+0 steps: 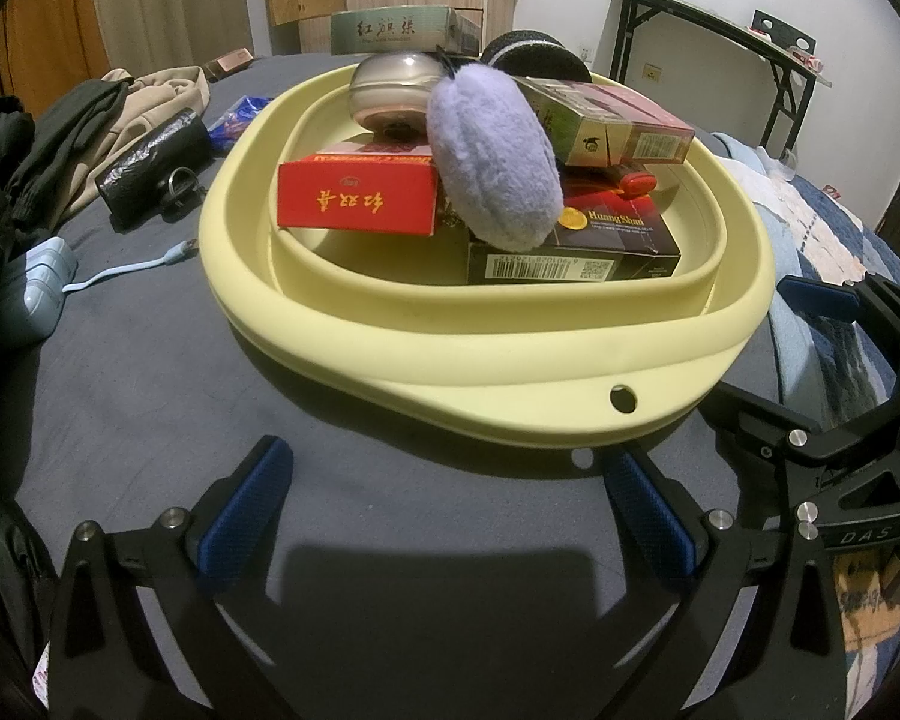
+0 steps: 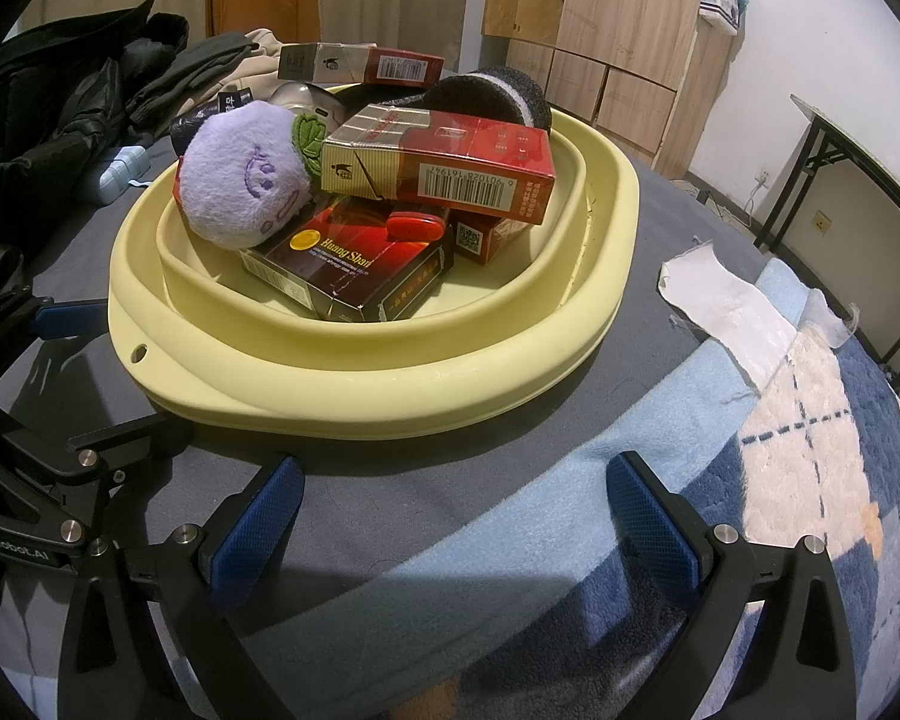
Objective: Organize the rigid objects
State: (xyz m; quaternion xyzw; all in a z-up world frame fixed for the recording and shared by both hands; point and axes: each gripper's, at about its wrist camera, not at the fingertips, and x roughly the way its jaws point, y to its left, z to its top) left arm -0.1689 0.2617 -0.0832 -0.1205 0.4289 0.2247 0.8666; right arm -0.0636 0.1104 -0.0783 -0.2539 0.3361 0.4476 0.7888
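Ahead of both tongs, a grey-sheeted bed [image 1: 150, 396] carried everything, with a blue checked blanket [image 2: 750, 480] under and to the right of the right tongs [image 2: 456, 516]. Next in size, a pale yellow basin [image 1: 450, 354] sat just beyond the tips of the left tongs [image 1: 450, 495], its rim hole on the near side. Dark and beige clothes [image 1: 90, 120] lay heaped to the far left of it.

Inside the basin the rigid objects were piled together: a black Huang Shan box [image 2: 342, 264] at the near side, a red carton [image 1: 357, 198] to its left, and a red-and-gold carton [image 2: 444, 171] tilted across the top. A purple plush toy [image 2: 240, 180] leaned on the black box, touching the tilted carton. A dark slipper [image 2: 498, 96] rested at the far rim, and a rounded silver case [image 1: 390, 90], possibly a compact, sat behind the toy. A small red lighter-like piece [image 2: 414, 228] lay on the black box.

Both pairs of tongs were spread wide with nothing between their blue pads, low over the bed just short of the basin, side by side.
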